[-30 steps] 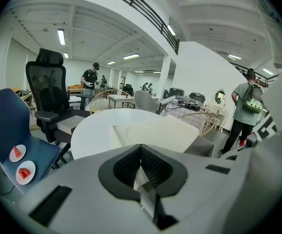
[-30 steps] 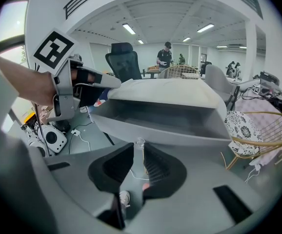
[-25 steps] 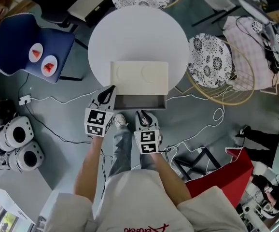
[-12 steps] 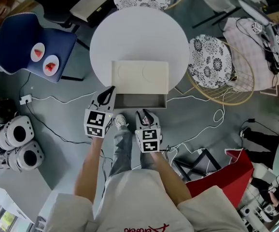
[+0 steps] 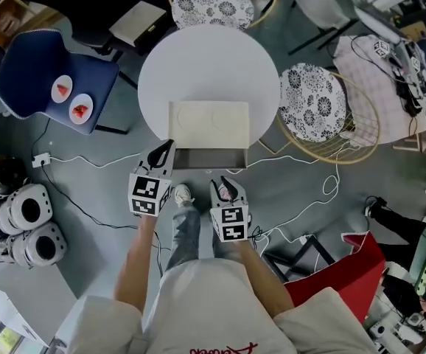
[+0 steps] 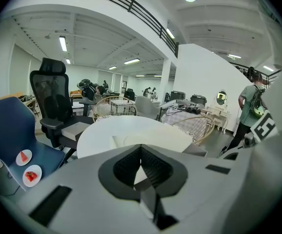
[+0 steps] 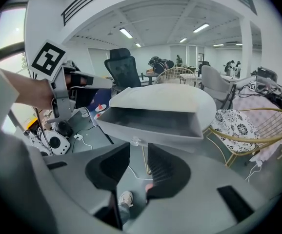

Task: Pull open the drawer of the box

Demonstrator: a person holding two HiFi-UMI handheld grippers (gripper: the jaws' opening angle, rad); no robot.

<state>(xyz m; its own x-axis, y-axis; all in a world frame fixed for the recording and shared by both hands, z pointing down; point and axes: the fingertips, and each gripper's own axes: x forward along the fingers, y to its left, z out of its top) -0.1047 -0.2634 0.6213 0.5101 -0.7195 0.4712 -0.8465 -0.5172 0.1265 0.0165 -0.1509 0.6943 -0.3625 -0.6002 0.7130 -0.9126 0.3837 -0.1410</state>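
A cream box [image 5: 209, 122] stands on the near edge of a round white table [image 5: 209, 57]. Its grey drawer [image 5: 211, 158] is pulled out toward me and looks empty inside [image 7: 151, 123]. A small clear knob [image 7: 136, 141] sticks out of the drawer front. My right gripper [image 5: 226, 186] [image 7: 138, 152] hangs just short of that knob, its jaws opening with nothing between them. My left gripper [image 5: 166, 147] is shut and empty, its tip beside the drawer's front left corner. In the left gripper view its pads [image 6: 129, 162] meet at the tips, with the table beyond.
A blue chair [image 5: 32, 76] with two small plates stands at the left. Wicker chairs with patterned cushions [image 5: 318, 98] are at the right and behind the table. Cables [image 5: 301, 161] run across the grey floor. Round white devices [image 5: 25, 220] lie lower left. My shoe [image 5: 182, 195] is below the drawer.
The right gripper now sits slightly further back from the drawer front. The drawer stays pulled out and the left gripper stays by its left corner.
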